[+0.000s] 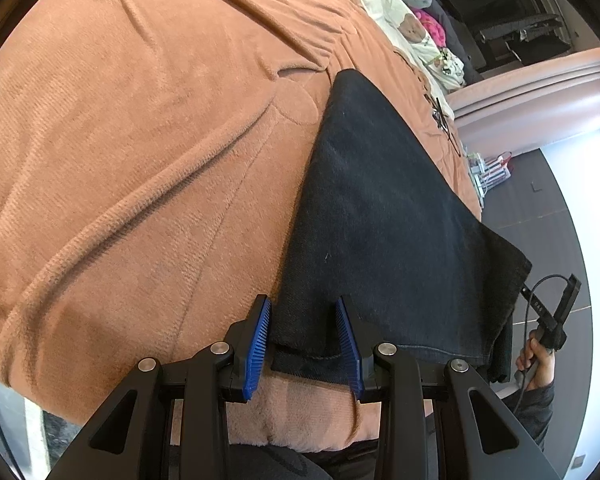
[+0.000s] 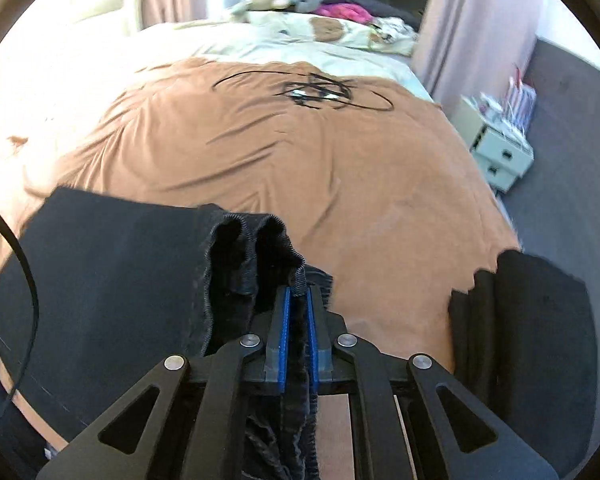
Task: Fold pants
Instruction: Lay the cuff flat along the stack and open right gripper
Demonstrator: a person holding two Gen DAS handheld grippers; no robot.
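While your right gripper (image 2: 298, 300) clamps the pants (image 2: 112, 280) above the blanket (image 2: 320, 168), your left gripper (image 1: 304, 320) stands half-open astride their edge.

In the left wrist view, the upper left and centre are bare brown blanket (image 1: 140, 128), wide room for a gripper to pass. The dark pants (image 1: 380, 208) fill the centre right, and a tangle of black cable (image 1: 444, 120) lies beyond them. In the right wrist view, the blanket's centre is free; pillows and soft toys (image 2: 300, 4) crowd the top edge, a small white drawer unit (image 2: 500, 152) stands on the floor at right, and a dark cloth (image 2: 532, 328) drapes the lower right.
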